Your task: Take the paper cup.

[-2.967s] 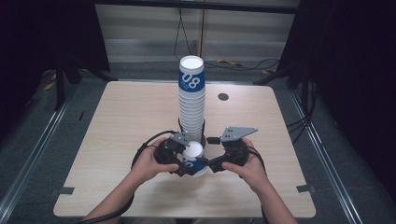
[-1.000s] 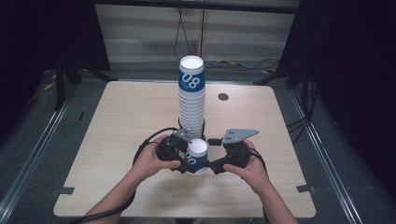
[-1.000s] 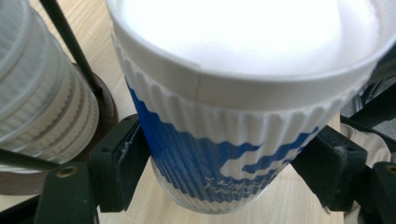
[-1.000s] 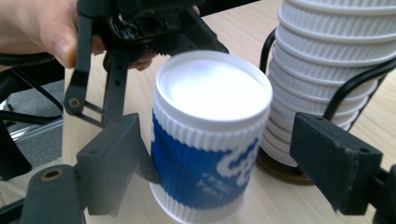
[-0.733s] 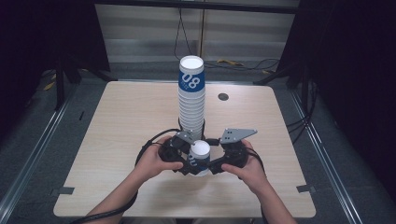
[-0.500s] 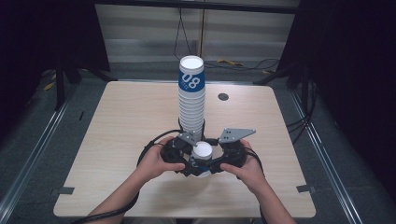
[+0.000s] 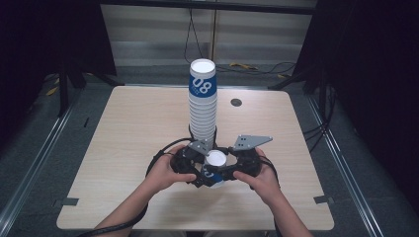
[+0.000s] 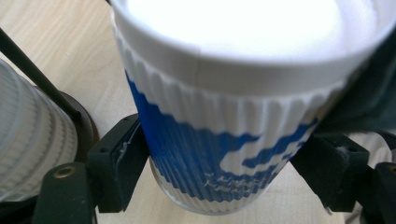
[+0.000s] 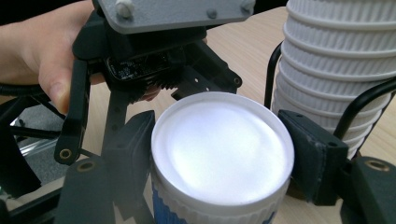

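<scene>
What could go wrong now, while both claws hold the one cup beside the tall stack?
1. The tall stack of cups stands right behind the held cup; a nudge might topple it.
2. The left claw and the right claw both clamp this paper cup, so squeezing harder or pulling apart could crush or tear it.

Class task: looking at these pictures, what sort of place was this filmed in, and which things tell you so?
Probably a lab or recording studio: a bare wooden table ringed by dark curtains, cables on the floor, and a cup stack set out as props.
</scene>
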